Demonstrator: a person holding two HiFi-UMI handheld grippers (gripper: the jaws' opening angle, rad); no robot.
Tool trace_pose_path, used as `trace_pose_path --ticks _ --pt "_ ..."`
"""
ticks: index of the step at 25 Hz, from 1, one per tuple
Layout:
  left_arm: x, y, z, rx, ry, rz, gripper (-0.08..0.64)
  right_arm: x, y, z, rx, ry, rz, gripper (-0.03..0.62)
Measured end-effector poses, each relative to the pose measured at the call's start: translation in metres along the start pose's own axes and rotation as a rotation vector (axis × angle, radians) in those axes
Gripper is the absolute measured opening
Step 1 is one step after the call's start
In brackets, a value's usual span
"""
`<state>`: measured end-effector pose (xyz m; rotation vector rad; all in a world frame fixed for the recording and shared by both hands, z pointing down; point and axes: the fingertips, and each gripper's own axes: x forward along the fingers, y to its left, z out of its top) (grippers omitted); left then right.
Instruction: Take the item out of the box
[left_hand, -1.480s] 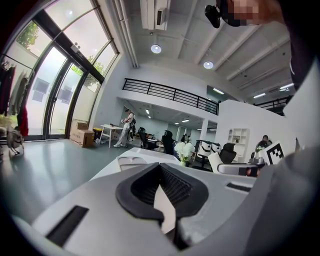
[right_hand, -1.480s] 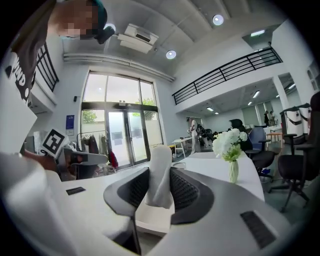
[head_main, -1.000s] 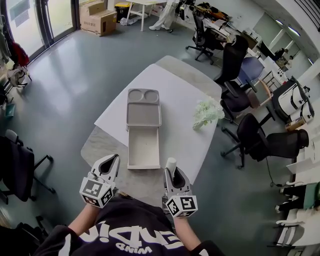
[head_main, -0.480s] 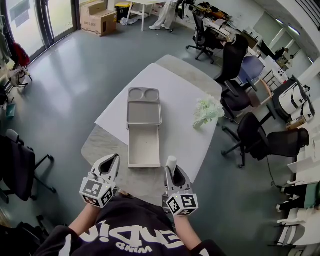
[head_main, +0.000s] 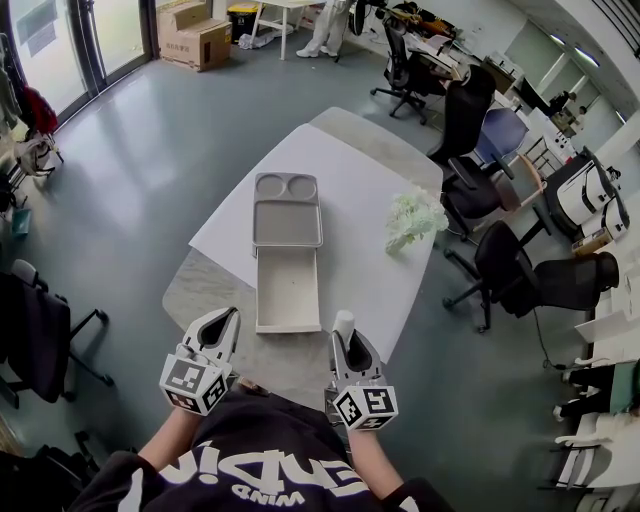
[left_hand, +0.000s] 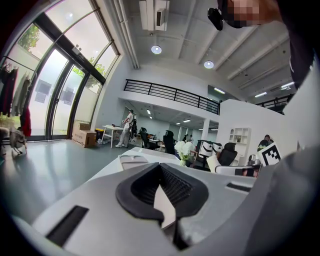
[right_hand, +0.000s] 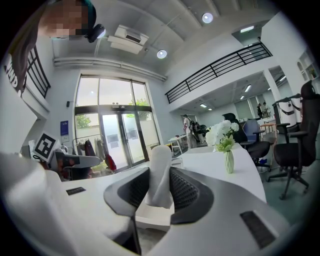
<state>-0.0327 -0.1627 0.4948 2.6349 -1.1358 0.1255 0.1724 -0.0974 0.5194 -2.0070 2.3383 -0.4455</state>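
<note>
On the white table (head_main: 350, 190) stands a flat grey box (head_main: 287, 225) with two round hollows in its top. Its white drawer (head_main: 288, 292) is pulled out toward me, and its inside shows bare. My right gripper (head_main: 343, 332) hovers over the near table edge, to the right of the drawer, shut on a small white roll-shaped item (head_main: 343, 324). That item (right_hand: 160, 172) stands upright between the black pads (right_hand: 186, 192) in the right gripper view. My left gripper (head_main: 222, 320) hangs at the drawer's left, its fingertips together with nothing in them.
A vase of white flowers (head_main: 414, 222) stands at the table's right edge; the right gripper view also shows this vase (right_hand: 228, 161). Office chairs (head_main: 470, 200) crowd the right side, and another chair (head_main: 35, 335) stands at the left. Cardboard boxes (head_main: 195, 38) sit far back on the grey floor.
</note>
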Motion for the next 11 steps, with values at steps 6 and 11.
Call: trace_pose_path --ticks 6,11 --pt "-0.0019 0.0010 -0.0004 -0.004 0.003 0.004 0.009 -0.0009 -0.0004 -0.0028 0.003 0.011 -0.007 0.143" --pt "-0.0055 0.0035 -0.0017 -0.007 0.002 0.016 0.009 -0.0015 0.0022 -0.0045 -0.005 0.014 0.000 0.143"
